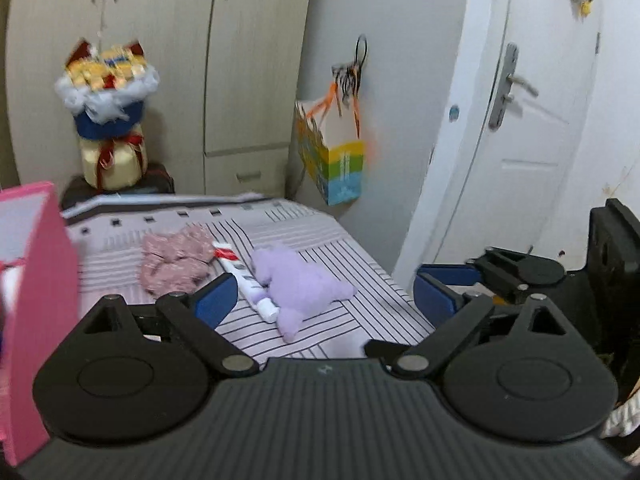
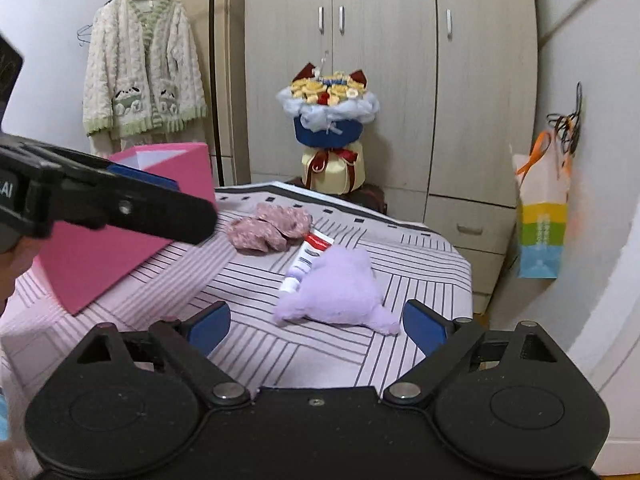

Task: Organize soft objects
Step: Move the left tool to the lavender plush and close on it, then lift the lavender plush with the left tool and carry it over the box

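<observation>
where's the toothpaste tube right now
On the striped bed, the toothpaste tube lies between the pink scrunchie and the purple plush toy, touching the plush's left edge.

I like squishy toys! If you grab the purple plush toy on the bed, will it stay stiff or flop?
The purple plush toy looks fuzzy and stuffed, so it will probably squash and droop. It likely weighs little for its size. The toothpaste tube touches it and might get nudged.

The pink box point(image 1: 36, 300) is cut off by the left edge in the left wrist view. The toothpaste tube point(image 2: 305, 261) runs partly under the purple plush toy point(image 2: 340, 292) (print unreadable).
</observation>
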Action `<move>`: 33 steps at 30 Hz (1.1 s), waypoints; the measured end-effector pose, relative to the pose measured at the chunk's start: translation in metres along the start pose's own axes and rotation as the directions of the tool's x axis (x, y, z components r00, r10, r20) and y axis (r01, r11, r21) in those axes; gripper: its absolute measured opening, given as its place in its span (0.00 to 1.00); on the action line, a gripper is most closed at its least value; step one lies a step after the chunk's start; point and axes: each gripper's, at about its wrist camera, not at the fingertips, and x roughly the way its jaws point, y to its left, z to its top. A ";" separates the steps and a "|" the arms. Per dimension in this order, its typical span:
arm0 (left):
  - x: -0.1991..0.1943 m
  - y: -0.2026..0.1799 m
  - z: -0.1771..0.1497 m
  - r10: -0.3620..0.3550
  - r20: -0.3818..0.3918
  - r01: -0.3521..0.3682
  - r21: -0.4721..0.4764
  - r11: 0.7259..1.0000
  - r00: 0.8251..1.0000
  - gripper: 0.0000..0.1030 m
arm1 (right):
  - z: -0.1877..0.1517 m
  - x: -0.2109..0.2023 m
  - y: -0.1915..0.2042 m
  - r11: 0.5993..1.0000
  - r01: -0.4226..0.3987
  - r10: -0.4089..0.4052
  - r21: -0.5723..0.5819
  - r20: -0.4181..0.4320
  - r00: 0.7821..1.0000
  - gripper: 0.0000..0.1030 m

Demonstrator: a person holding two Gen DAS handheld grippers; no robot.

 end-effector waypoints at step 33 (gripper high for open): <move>0.133 0.040 -0.007 -0.051 -0.204 0.001 -0.238 0.971 0.978 0.54 | -0.009 0.091 -0.028 0.988 -0.154 0.150 -0.012 -0.158 0.976 0.69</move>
